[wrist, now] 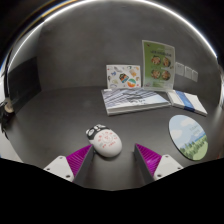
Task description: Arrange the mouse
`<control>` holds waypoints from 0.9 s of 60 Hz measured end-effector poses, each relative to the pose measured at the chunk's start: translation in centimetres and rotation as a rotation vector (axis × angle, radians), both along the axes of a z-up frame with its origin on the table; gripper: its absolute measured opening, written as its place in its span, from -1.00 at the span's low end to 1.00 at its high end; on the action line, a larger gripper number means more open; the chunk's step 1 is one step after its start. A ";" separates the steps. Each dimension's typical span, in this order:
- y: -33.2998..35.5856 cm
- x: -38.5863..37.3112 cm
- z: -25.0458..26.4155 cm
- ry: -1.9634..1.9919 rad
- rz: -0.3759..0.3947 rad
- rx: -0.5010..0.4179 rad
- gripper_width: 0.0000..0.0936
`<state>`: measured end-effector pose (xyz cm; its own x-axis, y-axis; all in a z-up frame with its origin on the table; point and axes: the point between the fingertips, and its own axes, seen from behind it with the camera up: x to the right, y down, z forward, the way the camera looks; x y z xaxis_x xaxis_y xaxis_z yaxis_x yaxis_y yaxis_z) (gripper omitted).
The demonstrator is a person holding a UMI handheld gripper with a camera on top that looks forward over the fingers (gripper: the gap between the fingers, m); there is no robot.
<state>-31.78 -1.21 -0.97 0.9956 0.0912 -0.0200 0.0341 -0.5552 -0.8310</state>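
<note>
Your spread fingers have the mouse just ahead between them, bare table lies open to its left, while the round pad blocks the right and stacked books stand beyond.

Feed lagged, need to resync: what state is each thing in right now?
gripper: open, holding nothing.
mouse: resting on the table, just ahead of the fingers, nearer the left one, not gripped.
round mouse pad: lying flat, nothing on it.
booklets: closed, lying flat.
upright cards: standing.
</note>
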 end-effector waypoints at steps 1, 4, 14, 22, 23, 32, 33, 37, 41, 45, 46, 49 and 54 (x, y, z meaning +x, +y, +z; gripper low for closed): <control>0.5 -0.1 0.0 0.003 -0.004 -0.005 0.84; 1.9 0.0 -0.2 -0.009 -0.019 -0.016 0.83; 6.0 -0.7 -0.2 -0.006 -0.050 -0.051 0.72; 7.2 -1.5 -0.3 -0.013 -0.053 -0.046 0.15; 7.1 -1.5 -0.3 -0.013 -0.058 -0.046 0.12; 6.5 -1.8 0.2 -0.010 -0.077 -0.061 -0.05; 6.3 -2.1 0.5 -0.005 -0.069 -0.056 -0.05; 6.0 -3.0 3.5 0.020 -0.037 0.000 -0.05; 5.8 -1.8 7.6 0.042 -0.037 0.062 -0.05; 5.5 2.2 12.0 0.010 -0.064 0.145 -0.05; 5.4 3.6 13.0 -0.008 -0.073 0.165 -0.05; 4.8 8.4 15.5 -0.064 -0.114 0.217 -0.05; 3.8 16.2 16.6 -0.115 -0.189 0.242 -0.06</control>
<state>-15.59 2.57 15.68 0.9899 -0.1071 0.0931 0.0504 -0.3474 -0.9364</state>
